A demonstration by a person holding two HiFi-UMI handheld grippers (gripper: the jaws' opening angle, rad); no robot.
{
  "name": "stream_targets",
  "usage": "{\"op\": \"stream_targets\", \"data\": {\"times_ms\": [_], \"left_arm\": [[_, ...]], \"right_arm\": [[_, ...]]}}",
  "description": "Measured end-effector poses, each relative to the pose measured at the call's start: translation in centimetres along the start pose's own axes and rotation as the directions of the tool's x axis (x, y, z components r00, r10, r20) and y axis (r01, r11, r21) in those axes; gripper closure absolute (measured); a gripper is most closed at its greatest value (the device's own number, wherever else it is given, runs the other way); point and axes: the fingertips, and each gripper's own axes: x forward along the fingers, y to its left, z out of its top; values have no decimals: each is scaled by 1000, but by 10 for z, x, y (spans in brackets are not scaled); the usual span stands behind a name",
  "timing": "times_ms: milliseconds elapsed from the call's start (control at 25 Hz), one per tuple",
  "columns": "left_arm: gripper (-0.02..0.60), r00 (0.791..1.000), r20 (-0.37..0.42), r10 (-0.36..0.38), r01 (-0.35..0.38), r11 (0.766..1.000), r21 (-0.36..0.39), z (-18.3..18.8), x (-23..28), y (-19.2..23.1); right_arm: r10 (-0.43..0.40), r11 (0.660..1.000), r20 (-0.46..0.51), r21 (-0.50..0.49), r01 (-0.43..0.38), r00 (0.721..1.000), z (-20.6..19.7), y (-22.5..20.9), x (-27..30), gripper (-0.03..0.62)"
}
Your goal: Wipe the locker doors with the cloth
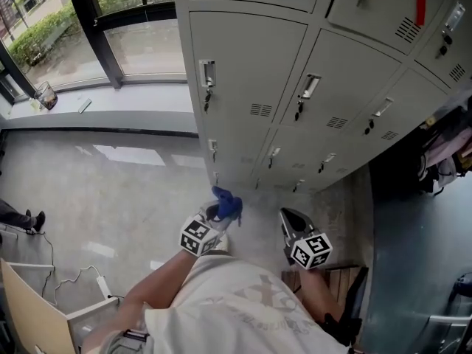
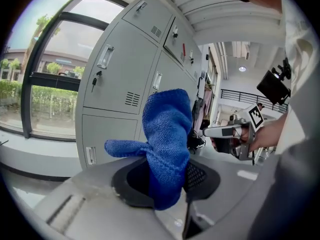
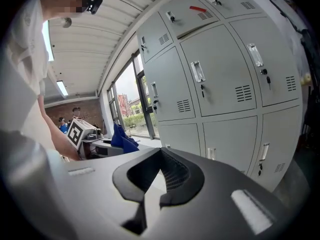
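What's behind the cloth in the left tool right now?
Grey locker doors stand behind the blue cloth clamped in the left tool. The cloth covers part of the lower doors, so that patch cannot be seen.

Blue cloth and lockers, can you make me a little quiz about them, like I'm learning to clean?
1. What colour are the metal lockers? A light grey, B red, C green.
2. True or false: the blue fuzzy cloth is pinched in the right gripper.
3. Fill the gap: the ____ gripper is shut on the cloth.

Key
1. A.
2. False. The right gripper is shut with nothing in it.
3. Left. The left gripper clamps the cloth, which sticks up out of its jaws.
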Motion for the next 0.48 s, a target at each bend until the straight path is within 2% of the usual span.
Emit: {"op": "stream_targets", "data": {"times_ms": [200, 480], "left_arm": [[456, 1000, -20, 5, -4, 1000, 23, 12, 7, 44], [456, 999, -18, 26, -26, 1000, -8, 18, 5, 90]], "right_arm": [[-18, 1000, 5, -9, 18, 1000, 19, -12, 39, 588], [-42, 999, 4, -26, 42, 999, 38, -24, 79, 588]]}}
